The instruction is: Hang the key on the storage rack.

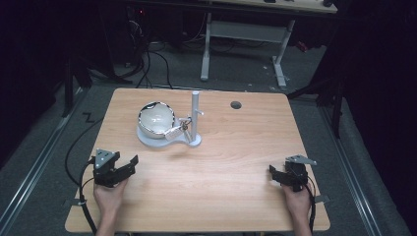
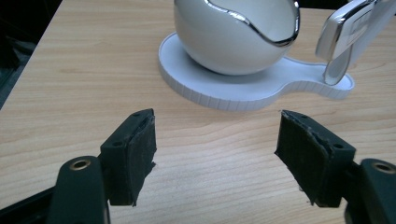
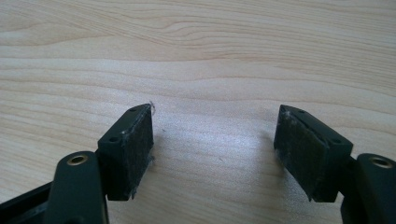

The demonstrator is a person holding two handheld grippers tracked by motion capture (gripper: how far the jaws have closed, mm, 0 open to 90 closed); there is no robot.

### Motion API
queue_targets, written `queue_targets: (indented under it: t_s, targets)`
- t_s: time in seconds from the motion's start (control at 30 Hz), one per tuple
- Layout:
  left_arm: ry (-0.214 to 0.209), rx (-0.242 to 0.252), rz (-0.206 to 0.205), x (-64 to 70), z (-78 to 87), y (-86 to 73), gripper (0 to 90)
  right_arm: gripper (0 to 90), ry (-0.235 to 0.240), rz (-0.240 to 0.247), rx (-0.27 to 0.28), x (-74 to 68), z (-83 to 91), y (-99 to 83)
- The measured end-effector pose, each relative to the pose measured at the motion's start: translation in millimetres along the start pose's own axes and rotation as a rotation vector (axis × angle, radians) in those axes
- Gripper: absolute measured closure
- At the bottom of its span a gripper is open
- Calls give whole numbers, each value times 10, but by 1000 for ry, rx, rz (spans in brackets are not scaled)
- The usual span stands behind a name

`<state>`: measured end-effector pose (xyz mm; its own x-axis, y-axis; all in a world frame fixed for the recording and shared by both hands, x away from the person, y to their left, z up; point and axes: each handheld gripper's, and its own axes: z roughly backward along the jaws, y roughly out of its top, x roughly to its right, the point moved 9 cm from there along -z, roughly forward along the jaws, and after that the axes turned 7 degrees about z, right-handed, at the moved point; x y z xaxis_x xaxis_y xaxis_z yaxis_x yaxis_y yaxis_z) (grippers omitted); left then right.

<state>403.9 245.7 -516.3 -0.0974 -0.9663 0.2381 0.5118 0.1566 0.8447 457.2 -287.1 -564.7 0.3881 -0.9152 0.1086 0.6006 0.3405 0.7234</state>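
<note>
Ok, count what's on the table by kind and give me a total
White bowl: 1
White stand, base and post: 1
Key fob hanging from the stand: 1
Hand-held claws, left claw and right claw, both open: 2
Total: 5

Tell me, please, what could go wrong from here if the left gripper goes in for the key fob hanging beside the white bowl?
The key fob hangs from the stand's thin post close against the white bowl, so the open left gripper may have little room and could knock the bowl. A sideways tug might tip or drag the white base, which looks light. The right gripper, open and far off, probably cannot steady anything in time.
</note>
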Motion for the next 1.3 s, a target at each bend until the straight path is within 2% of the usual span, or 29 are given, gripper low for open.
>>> queue_targets:
  t_s: [0.17, 0.47, 0.57, 0.63, 0.9, 0.97, 1.03, 1.07, 1.1, 1.13, 1.3]
  targets:
    - [22, -19, 10, -61, -51, -94, 290, 286, 0, 0, 0, 0, 0, 0]
    - [74, -80, -2, -151, -168, -243, 294, 286, 0, 0, 1, 0, -1, 1]
    - [60, -95, 40, -163, -223, -277, 257, 286, 0, 0, 2, -1, 0, 0]
    - [62, -108, 50, -172, -253, -302, 247, 286, 0, 0, 2, 0, -1, 1]
    - [120, -146, 5, -185, -310, -337, 235, 286, 0, 0, 2, -1, 0, 0]
    - [153, -197, -31, -177, -348, -378, 227, 286, 0, 0, 2, 0, 0, 0]
    - [157, -203, -97, -122, -359, -387, 207, 286, 0, 0, 2, -1, 0, 0]
    - [160, -202, -99, -115, -358, -388, 207, 286, 0, 0, 2, -1, 0, 0]
    - [150, -207, -71, -115, -363, -394, 207, 286, 0, 0, 2, -2, 0, 0]
    - [150, -212, -63, -122, -360, -398, 200, 286, 0, 0, 2, -1, 0, 0]
    - [152, -210, -66, -106, -363, -400, 194, 286, -1, 0, 2, -1, 0, 0]
